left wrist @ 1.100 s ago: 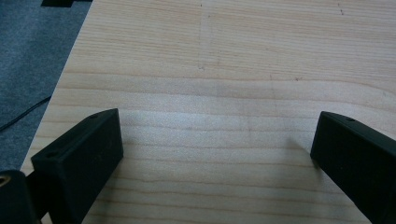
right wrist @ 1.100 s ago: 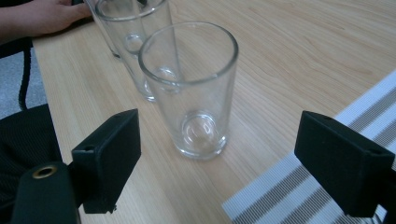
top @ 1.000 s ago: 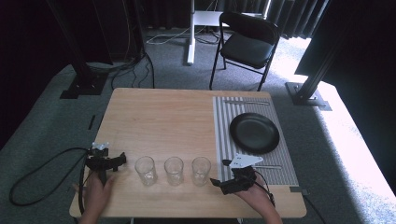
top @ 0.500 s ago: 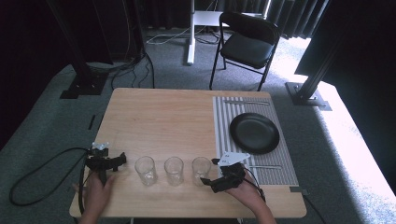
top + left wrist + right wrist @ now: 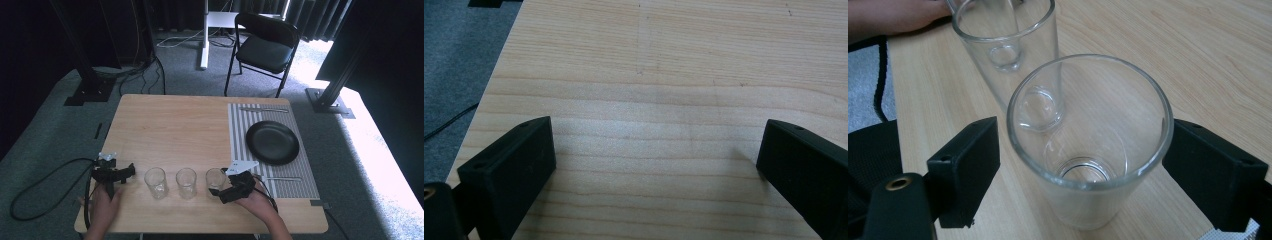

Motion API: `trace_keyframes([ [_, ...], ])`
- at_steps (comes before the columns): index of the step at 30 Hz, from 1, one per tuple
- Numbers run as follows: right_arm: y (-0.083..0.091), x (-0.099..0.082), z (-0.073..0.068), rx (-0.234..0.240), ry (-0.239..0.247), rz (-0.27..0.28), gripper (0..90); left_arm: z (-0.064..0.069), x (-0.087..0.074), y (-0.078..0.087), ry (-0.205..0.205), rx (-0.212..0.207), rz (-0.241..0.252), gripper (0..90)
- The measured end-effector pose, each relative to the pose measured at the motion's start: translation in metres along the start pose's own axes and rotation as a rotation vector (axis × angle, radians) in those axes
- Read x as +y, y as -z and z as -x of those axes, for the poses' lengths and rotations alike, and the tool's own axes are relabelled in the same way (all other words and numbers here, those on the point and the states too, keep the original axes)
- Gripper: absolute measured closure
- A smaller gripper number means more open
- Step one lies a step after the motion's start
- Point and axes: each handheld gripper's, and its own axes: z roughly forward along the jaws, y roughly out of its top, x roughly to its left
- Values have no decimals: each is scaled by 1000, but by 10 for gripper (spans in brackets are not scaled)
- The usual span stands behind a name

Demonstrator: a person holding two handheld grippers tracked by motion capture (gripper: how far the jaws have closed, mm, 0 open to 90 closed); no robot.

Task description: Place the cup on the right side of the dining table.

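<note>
Three clear empty glasses stand upright in a row near the table's front edge: a left glass (image 5: 155,183), a middle glass (image 5: 186,182) and a right glass (image 5: 215,178). My right gripper (image 5: 216,187) lies level beside the right glass (image 5: 1088,150), one black jaw on each side of it. A thin gap shows at the left jaw, while the right jaw sits at the rim. The middle glass (image 5: 1008,45) stands just behind. My left gripper (image 5: 131,170) rests open on bare wood (image 5: 656,155), left of the row, with nothing between its jaws.
A striped placemat (image 5: 239,135) at the right bears a black plate (image 5: 272,142), with cutlery at its far end (image 5: 262,109) and near end (image 5: 286,178). A black chair (image 5: 265,47) stands beyond the table. Cables trail off the front left corner.
My right gripper has slid left off the placemat's edge to the right glass, and its jaws now stand on either side of it. The left gripper has stayed still.
</note>
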Motion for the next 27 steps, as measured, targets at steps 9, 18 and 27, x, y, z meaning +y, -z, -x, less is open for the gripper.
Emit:
trace_keyframes([
  [9,-8,3,0,-13,8,-20,169,0,0,0,0,0,0,26],
  [18,-8,5,-2,-30,25,-34,274,0,0,0,0,0,-1,26],
  [27,-7,9,-7,-67,38,-63,284,0,0,0,0,0,-1,26],
])
